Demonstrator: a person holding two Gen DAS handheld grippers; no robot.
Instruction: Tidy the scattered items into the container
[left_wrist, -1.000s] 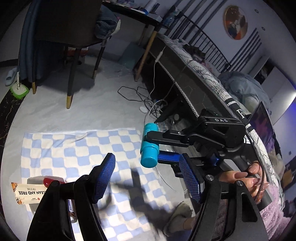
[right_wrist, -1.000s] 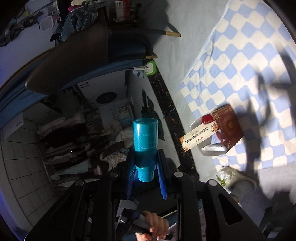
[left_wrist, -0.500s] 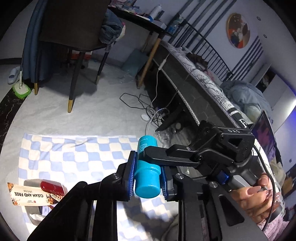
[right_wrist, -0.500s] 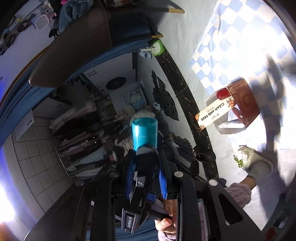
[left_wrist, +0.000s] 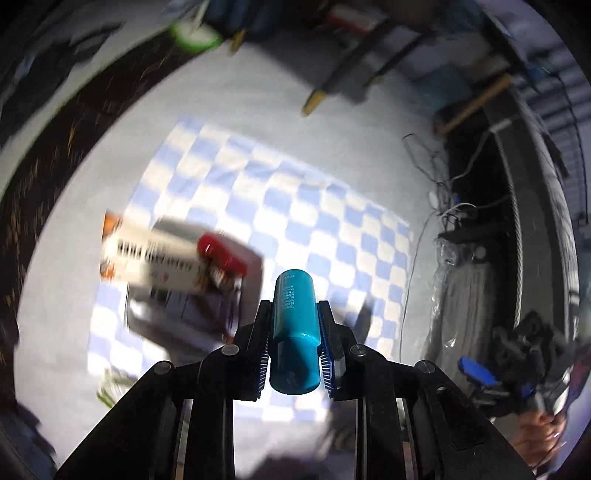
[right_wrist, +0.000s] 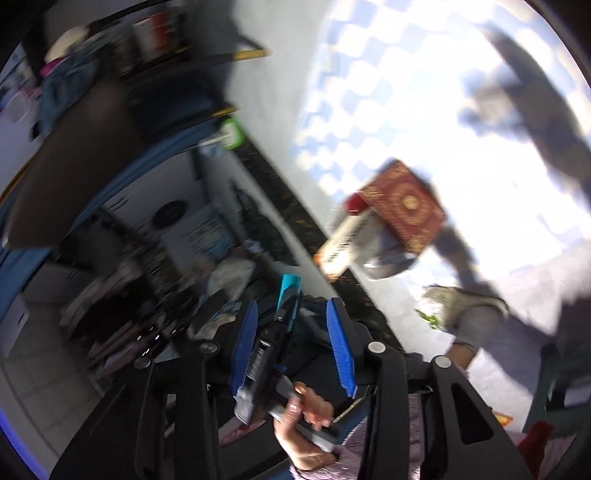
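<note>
My left gripper is shut on a teal bottle, which lies along its fingers and points down over the blue-and-white checkered cloth. Just left of it on the cloth stands the open box, blurred, holding a white printed pack and a red-capped item. In the right wrist view the right gripper has its jaws opening, with nothing pressed between the blue pads. Beyond them I see the left gripper carrying the teal bottle. The box's red patterned side faces this camera.
A person's foot in a grey slipper rests by the cloth's near edge. Chair legs, loose cables and a dark bed frame line the far and right sides. A dark floor strip runs left of the cloth.
The teal bottle passed from the right gripper to the left, which shut on it and swung down toward the cloth and box. The right gripper let go and its jaws widened.
</note>
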